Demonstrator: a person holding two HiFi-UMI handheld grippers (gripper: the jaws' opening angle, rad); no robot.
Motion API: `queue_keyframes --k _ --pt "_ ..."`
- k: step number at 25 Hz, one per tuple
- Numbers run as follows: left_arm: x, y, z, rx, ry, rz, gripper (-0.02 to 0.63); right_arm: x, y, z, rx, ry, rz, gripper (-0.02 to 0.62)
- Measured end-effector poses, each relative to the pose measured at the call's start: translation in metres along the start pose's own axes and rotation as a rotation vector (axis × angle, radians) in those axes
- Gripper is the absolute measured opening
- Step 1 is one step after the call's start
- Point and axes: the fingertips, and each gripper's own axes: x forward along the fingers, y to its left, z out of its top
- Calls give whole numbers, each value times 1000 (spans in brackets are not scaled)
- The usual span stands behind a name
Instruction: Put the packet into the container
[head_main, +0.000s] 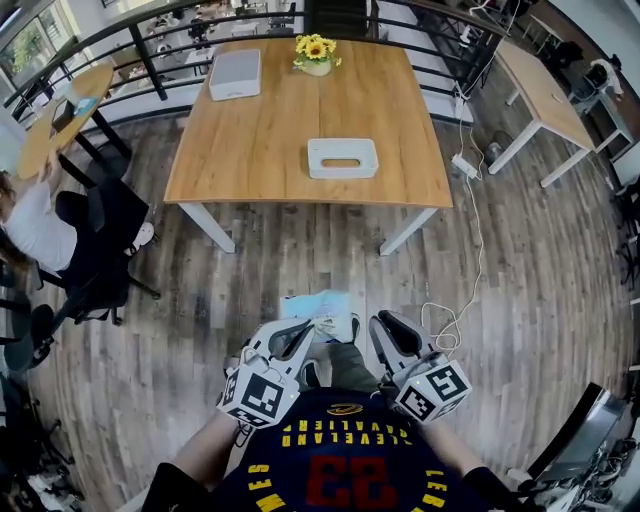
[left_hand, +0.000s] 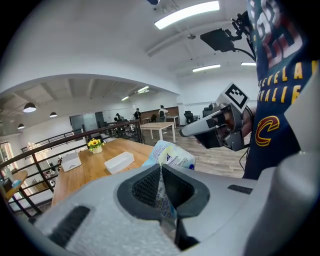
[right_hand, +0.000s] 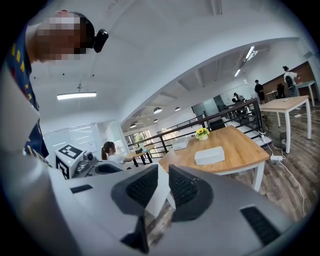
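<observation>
With the packet (head_main: 318, 304) well short of the container (head_main: 342, 158) — left gripper (head_main: 302, 335) and right gripper (head_main: 385, 328) fingers each clamped on one edge — carry it level until centred above the container on the worktop (head_main: 260, 140), then open both sets together.

Packet (head_main: 318, 305): pale blue and white. Container (head_main: 342, 158): white. Table (head_main: 270, 130): light wood grain. Flowers (head_main: 315, 47): yellow. Floor (head_main: 300, 260): grey-brown planks.

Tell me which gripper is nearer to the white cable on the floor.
Right. The right gripper is just beside the coiled cable; the left gripper is farther away, across the packet.
</observation>
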Motion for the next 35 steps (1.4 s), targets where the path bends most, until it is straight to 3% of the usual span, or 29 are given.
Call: queue_keyframes --k 21,35 --pt "158 111 67 36 68 108 15 96 -164 98 13 -24 96 71" --pt "218 204 63 21 100 147 15 155 -212 115 50 12 86 71"
